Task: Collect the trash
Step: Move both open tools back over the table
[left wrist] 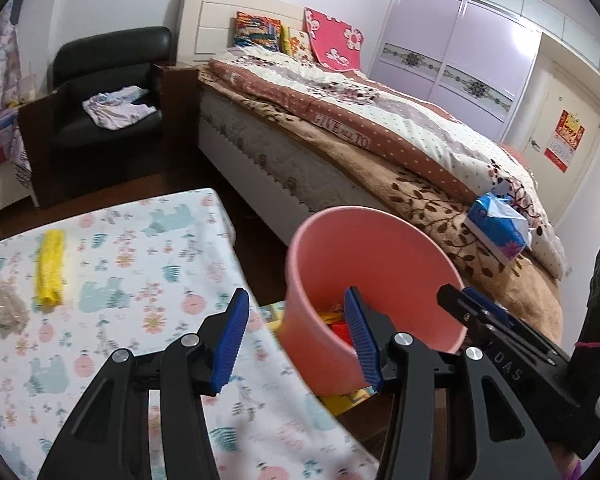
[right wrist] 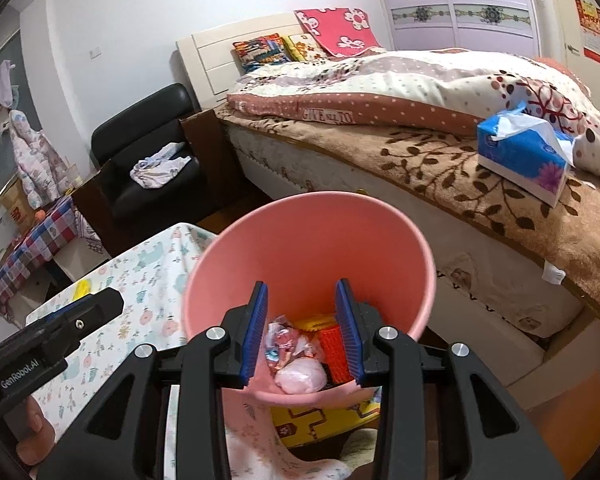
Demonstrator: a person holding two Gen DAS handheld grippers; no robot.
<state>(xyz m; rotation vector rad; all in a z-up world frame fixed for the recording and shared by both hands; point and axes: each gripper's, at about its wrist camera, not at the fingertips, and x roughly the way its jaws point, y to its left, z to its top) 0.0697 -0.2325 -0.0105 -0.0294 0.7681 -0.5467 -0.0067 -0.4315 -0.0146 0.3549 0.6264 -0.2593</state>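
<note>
showing wrappers inside bin

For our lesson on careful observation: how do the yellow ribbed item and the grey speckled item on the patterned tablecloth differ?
The yellow ribbed item is bright and one colour; the grey speckled item is dull and mottled. The yellow one is a narrow, neat strip; the grey one is broader and irregular. The grey one is nearer the frame's left edge. Both lie flat, side by side, on the patterned tablecloth, outside the round pink plastic bin.
</note>
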